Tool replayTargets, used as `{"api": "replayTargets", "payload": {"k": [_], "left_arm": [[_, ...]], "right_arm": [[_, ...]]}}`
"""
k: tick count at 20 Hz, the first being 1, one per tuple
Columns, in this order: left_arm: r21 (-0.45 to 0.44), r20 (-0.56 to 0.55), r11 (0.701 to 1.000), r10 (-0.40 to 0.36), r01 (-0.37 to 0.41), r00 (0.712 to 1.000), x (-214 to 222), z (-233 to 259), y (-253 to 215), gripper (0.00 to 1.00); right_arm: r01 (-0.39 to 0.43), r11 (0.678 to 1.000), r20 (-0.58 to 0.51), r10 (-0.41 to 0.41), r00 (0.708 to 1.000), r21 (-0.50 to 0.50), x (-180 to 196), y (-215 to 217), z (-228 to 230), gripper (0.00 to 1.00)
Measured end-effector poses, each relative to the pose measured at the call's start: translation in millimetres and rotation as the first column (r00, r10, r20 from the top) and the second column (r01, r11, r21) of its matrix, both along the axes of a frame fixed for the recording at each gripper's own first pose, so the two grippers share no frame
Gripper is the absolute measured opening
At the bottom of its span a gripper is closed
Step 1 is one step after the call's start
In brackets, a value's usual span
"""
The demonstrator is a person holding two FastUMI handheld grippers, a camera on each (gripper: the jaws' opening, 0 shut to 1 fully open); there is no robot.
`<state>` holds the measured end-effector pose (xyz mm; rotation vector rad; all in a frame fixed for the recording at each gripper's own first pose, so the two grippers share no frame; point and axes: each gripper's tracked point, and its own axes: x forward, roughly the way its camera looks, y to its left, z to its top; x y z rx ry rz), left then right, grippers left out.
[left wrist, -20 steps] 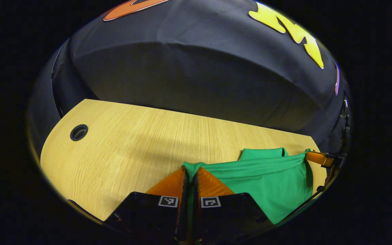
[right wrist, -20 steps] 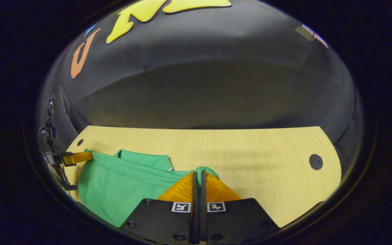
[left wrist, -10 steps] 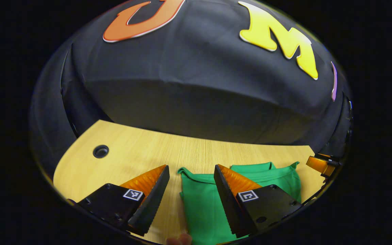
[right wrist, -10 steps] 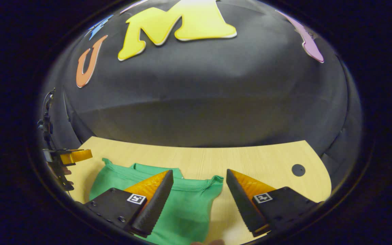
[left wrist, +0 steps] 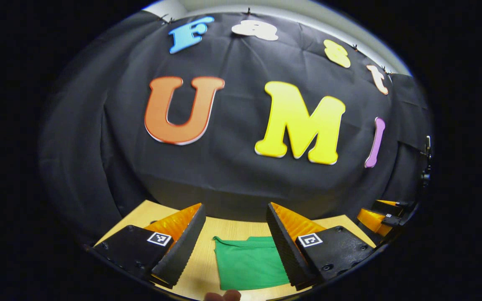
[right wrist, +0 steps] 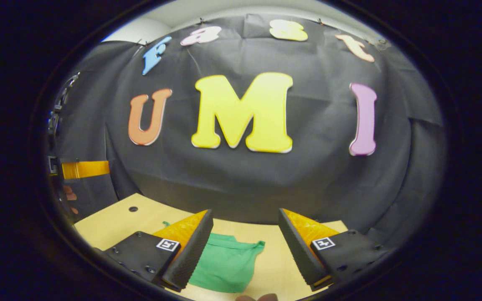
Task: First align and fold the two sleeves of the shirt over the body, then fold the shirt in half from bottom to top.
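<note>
The green shirt [left wrist: 249, 261] lies folded flat on the wooden table [left wrist: 207, 228], seen between the spread fingers of my left gripper [left wrist: 234, 213], which is open and raised above it. In the right gripper view the same shirt [right wrist: 226, 261] lies below my right gripper [right wrist: 245, 217], also open with nothing between its fingers. The shirt's top corner [right wrist: 260, 243] points toward the far edge. The right gripper [left wrist: 377, 217] shows at the right rim of the left gripper view. The left gripper [right wrist: 84, 169] shows at the left rim of the right gripper view.
The booth's black cloth wall rises behind the table. A small round hole [right wrist: 133, 208] sits in the table's far left part. A fingertip [left wrist: 224, 296] of the holding hand shows at the bottom edge, and another fingertip [right wrist: 257, 297] below the right gripper.
Both grippers went from shut on the shirt's edge to open, let it drop folded onto the table, then lifted and tilted up so the wall takes more of both views.
</note>
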<state>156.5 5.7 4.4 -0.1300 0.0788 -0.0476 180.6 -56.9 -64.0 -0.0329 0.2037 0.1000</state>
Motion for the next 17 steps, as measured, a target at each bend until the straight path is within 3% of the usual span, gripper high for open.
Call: {"api": "replayTargets", "payload": {"k": [4, 5, 6, 10, 11, 12, 13, 17], "left_arm": [[0.071, 0.112, 0.997, -0.002, -0.006, 0.994, -73, 32, -21, 0.94], [0.082, 0.129, 0.997, 0.005, -0.015, 0.992, -90, 35, -24, 0.94], [0.089, 0.145, 0.995, 0.024, -0.037, 0.989, -105, 37, -23, 0.94], [0.179, 0.186, 0.980, 0.055, -0.088, 0.981, -157, 23, -25, 0.94], [0.188, 0.180, 0.979, 0.048, -0.083, 0.982, -166, 16, -28, 0.94], [0.183, 0.169, 0.980, 0.041, -0.072, 0.985, -174, 11, -31, 0.94], [0.167, 0.155, 0.983, 0.046, -0.072, 0.987, -179, 5, -31, 0.94], [0.120, 0.116, 0.989, 0.070, -0.084, 0.991, -186, -3, -23, 0.94]], "right_arm": [[0.002, 0.999, 0.112, -0.007, 0.994, 0.042, -73, 14, 53, 0.92], [0.018, 0.999, 0.133, -0.022, 0.991, 0.032, -87, 14, 56, 1.00], [0.043, 0.999, 0.143, -0.046, 0.989, 0.022, -103, 12, 57, 0.91], [0.112, 0.994, 0.169, -0.111, 0.979, 0.005, -169, 9, 53, 0.91], [0.114, 0.993, 0.153, -0.113, 0.982, 0.002, -180, 10, 47, 1.00], [0.118, 0.993, 0.131, -0.117, 0.984, 0.003, -189, 10, 41, 1.00], [0.125, 0.992, 0.111, -0.125, 0.986, 0.006, -194, 8, 37, 0.92], [0.126, 0.992, 0.104, -0.126, 0.987, 0.008, -207, 13, 35, 0.92]]}}
